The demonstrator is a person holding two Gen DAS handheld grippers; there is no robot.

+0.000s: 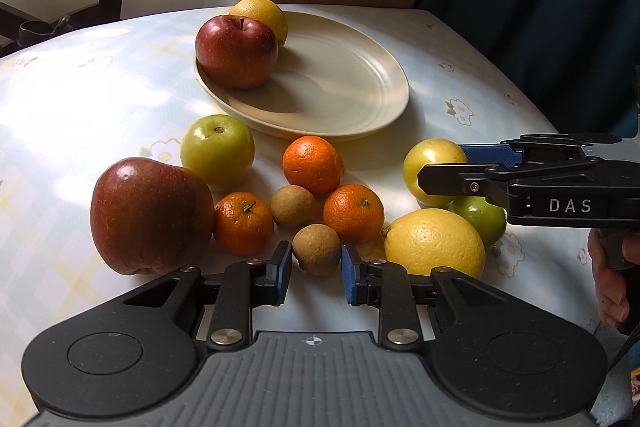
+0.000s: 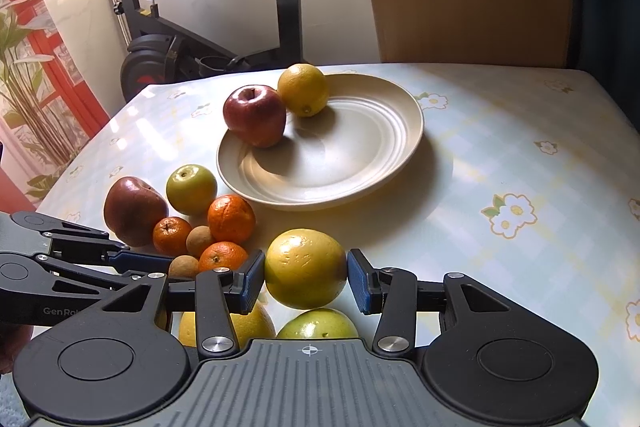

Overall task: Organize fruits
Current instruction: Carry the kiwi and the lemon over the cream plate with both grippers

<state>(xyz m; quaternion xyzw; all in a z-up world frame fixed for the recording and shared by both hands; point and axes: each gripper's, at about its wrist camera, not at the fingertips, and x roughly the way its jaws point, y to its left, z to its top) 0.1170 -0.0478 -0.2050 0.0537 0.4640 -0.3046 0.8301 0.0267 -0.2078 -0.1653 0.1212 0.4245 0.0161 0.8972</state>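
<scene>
The tabletop [image 2: 500, 131] is carrying a cream plate [image 2: 384, 163] and loose fruit beside it. The right gripper [image 2: 306, 281] is clasping a yellow guava-like fruit [image 2: 306, 267] across its widest girth; it is probably firm, smooth, moderately heavy and bruisable. The left gripper [image 1: 316, 267] is bracketing a small brown longan-like fruit [image 1: 316, 253]; its jaws are as clenched as they get, though pad contact is unclear. A green fruit [image 2: 318, 325] is lying half-hidden under the right gripper.
</scene>
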